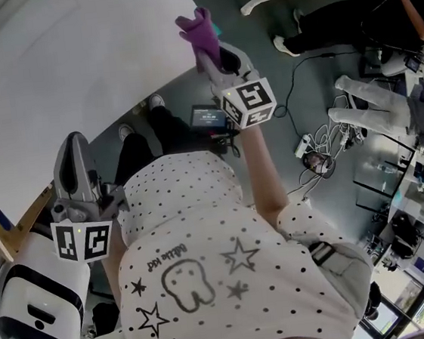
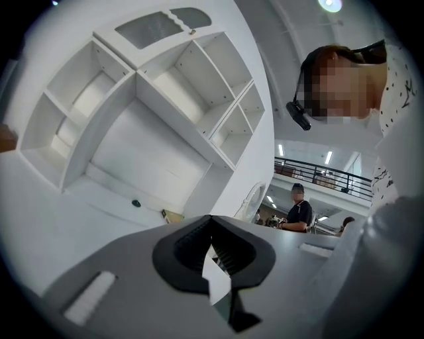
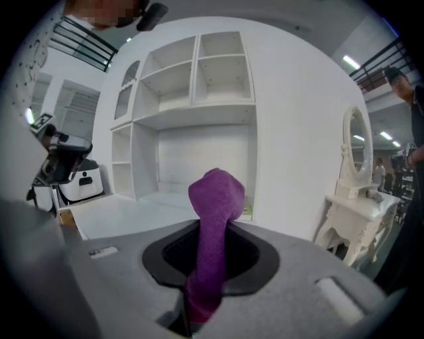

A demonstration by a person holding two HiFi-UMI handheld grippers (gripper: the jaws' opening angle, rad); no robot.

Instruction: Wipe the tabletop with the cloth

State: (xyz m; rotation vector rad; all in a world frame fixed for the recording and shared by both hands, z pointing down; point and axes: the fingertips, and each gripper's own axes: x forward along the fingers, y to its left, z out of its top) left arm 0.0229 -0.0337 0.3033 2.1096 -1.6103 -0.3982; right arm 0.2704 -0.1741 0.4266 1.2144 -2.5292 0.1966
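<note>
Writing first: my polka-dot shirt [image 1: 223,262] is carrying a tooth drawing, stars and a short script line I can't read for sure. Square black-and-white markers are showing on each gripper's cube, no words.

I'm holding the right gripper [image 1: 210,55] up at 12 o'clock, its fingers clamped tight on the purple cloth [image 1: 200,31]. The cloth is bunching out past the fingertips, just at the white table's [image 1: 71,67] right edge; I can't tell if it's touching.

I'm keeping the left gripper [image 1: 72,143] at 8 o'clock below the table's near edge, fingers closed together, gripping nothing.

Around: white machine [image 1: 31,315] at 7 o'clock, cables [image 1: 323,145] on the floor at 3 o'clock. A white shelf unit [image 3: 192,99] is standing beyond the table, a mirrored vanity [image 3: 354,172] just right of it. Nothing is blocking the table.
</note>
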